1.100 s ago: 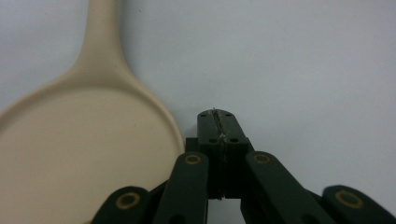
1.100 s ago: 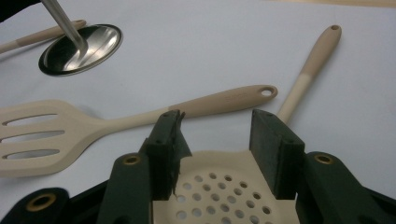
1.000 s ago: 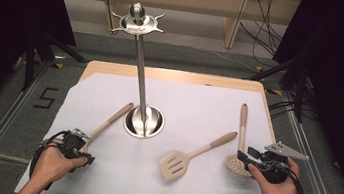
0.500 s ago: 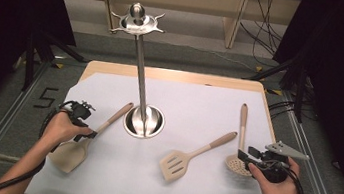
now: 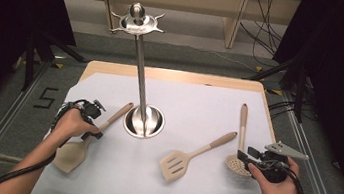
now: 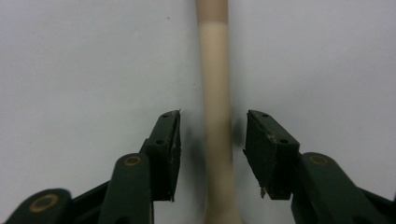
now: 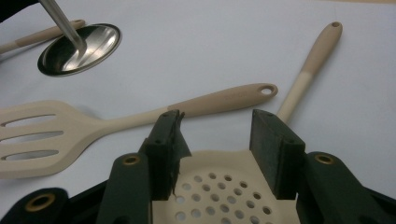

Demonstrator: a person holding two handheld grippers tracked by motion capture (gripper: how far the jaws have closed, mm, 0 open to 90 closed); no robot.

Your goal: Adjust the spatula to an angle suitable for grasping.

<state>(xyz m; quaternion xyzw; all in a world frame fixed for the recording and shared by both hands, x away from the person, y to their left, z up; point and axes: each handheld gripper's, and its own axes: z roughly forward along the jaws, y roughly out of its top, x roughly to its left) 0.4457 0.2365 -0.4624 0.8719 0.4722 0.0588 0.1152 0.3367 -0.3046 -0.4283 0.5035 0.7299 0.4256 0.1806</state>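
Since earlier frame, my left gripper point(image 5: 92, 117) advanced toward 1 o'clock, jaws apart straddling spatula point(image 6: 217, 116) handle. Right gripper point(image 5: 247, 160) apart over skimmer point(image 7: 224, 186) head.

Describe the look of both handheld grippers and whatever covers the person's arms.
Both grippers, left gripper and right gripper, are black with blocky dark jaws on arms fixed by brass-coloured rivets. A thick black cable trails from each. The right one carries a grey three-cornered plate. The forearms are bare, without sleeves.
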